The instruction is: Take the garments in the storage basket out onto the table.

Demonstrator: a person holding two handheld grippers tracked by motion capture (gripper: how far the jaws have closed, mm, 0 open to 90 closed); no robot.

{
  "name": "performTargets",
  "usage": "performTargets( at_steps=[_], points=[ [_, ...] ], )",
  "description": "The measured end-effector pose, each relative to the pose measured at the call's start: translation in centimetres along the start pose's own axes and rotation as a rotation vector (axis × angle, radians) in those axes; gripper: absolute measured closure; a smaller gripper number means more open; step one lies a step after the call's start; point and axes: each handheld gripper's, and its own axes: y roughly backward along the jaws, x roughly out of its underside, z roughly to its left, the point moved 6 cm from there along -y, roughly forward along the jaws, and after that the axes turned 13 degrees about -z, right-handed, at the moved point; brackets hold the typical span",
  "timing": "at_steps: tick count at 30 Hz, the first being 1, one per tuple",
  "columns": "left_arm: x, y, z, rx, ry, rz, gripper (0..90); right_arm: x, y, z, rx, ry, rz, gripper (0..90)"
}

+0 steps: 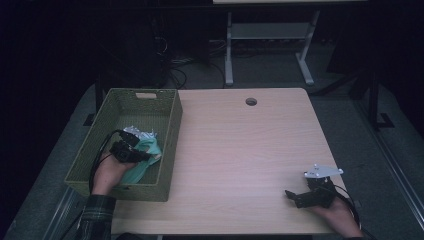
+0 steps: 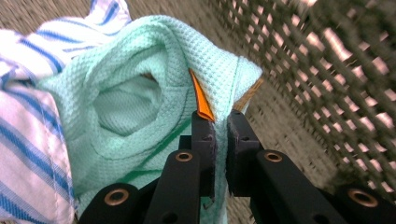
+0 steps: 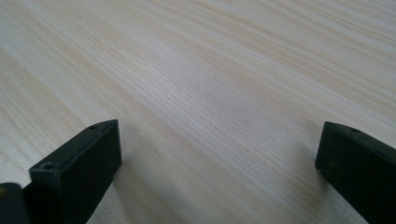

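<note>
A mint green waffle-weave cloth (image 2: 135, 84) lies in the green woven basket (image 1: 172, 130); from the high view the cloth (image 1: 148, 152) sits near the basket's right wall. My left gripper (image 2: 220, 122) is shut on a fold of that cloth, beside an orange tag (image 2: 201, 95). In the high view the left gripper (image 1: 145, 156) reaches into the basket. A white cloth with blue stripes (image 2: 28, 130) lies against the green one. My right gripper (image 1: 289, 195) rests low over the wooden table (image 1: 240, 150) at the front right, open, its black fingertips (image 3: 100, 140) wide apart with bare wood between them.
The basket stands on the table's left edge. A round cable hole (image 1: 251, 101) sits near the table's far edge. Behind the table are cables and the legs of another desk (image 1: 229, 50) on a dark floor.
</note>
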Motion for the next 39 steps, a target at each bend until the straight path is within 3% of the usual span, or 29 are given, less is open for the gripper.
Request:
performTargets(
  at_steps=[7,8,9,11,15,17,20,25,26,31,39],
  points=[
    [-0.8,1.1,0.3,0.009,0.001,-0.090,83.5,0.0,0.0,0.0,0.000,-0.002,0.000,0.0],
    [-1.1,1.5,0.4,0.004,0.012,-0.134,83.5,0.0,0.0,0.0,0.000,-0.002,0.000,0.0],
    [-1.1,1.5,0.4,0.004,0.012,-0.134,83.5,0.0,0.0,0.0,0.000,-0.002,0.000,0.0],
    [-1.5,2.2,0.6,-0.003,0.020,-0.199,83.5,0.0,0.0,0.0,0.000,-0.002,0.000,0.0],
    [-2.0,3.0,0.7,-0.006,0.032,-0.280,83.6,0.0,0.0,0.0,0.000,-0.001,0.000,0.0],
    [-2.1,3.3,0.8,-0.004,0.032,-0.293,83.6,0.0,0.0,0.0,0.000,-0.001,0.000,0.0],
    [-2.5,4.0,1.0,0.007,0.059,-0.363,83.7,0.0,0.0,0.0,0.000,-0.002,0.001,0.0],
    [-2.8,4.6,1.2,0.010,0.060,-0.411,83.7,0.0,0.0,0.0,0.000,-0.002,0.001,0.0],
    [-3.1,5.0,1.2,0.023,0.077,-0.447,83.7,0.0,0.0,0.0,0.000,-0.001,0.000,0.0],
    [-3.9,5.8,1.1,0.044,0.086,-0.490,83.7,0.0,0.0,0.0,0.000,-0.002,0.000,0.0],
    [-5.3,6.9,0.6,0.067,0.069,-0.507,83.7,0.0,0.0,0.0,-0.001,-0.002,0.000,0.0]
  ],
)
